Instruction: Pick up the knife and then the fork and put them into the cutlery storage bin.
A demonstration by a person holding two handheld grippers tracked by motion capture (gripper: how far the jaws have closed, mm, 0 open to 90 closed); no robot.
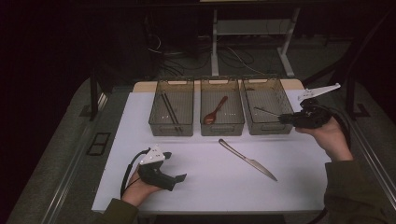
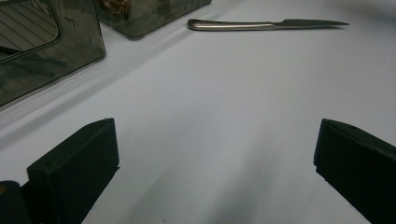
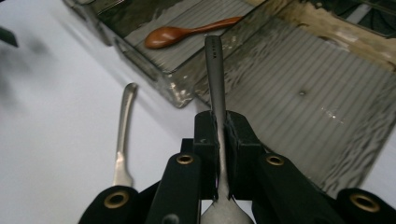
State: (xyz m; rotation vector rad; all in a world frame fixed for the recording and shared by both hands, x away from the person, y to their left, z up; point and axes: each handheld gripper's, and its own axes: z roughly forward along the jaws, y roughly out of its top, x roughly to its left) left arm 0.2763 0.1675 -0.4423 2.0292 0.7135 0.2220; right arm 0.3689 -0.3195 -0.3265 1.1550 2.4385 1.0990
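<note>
Sorting cutlery into bins, by the look of it. Right gripper point(image 1: 286, 118) is pinching a slim dark-grey metal utensil point(image 3: 215, 74) by its handle. Jaws are pressed onto the shaft, and the wide end sits below the jaws, so I can't tell fork from spoon. The handle end pokes out over the rightmost of three clear smoky plastic bins point(image 1: 286, 100) along the bench's far edge. That bin looks bare inside.

Middle bin point(image 1: 222, 122) holds a brown wooden spoon point(image 1: 214, 111). Left bin point(image 1: 171, 125) holds dark chopsticks point(image 1: 169, 109).

A silver metal table knife point(image 1: 247, 159) lies flat on the white bench top point(image 1: 201, 182), near the centre and just in front of the bins.

Left gripper point(image 1: 173, 177) rests near the bench's near-left corner, jaws spread, nothing between them.

Handling read: the utensil is stiff, light, smooth and slippery. The pinch is on the narrow shaft, so it could pivot in the pads. Gripping close to the heavy end, as here, limits swing. It isn't fragile, so a short drop into the bin should be fine.
</note>
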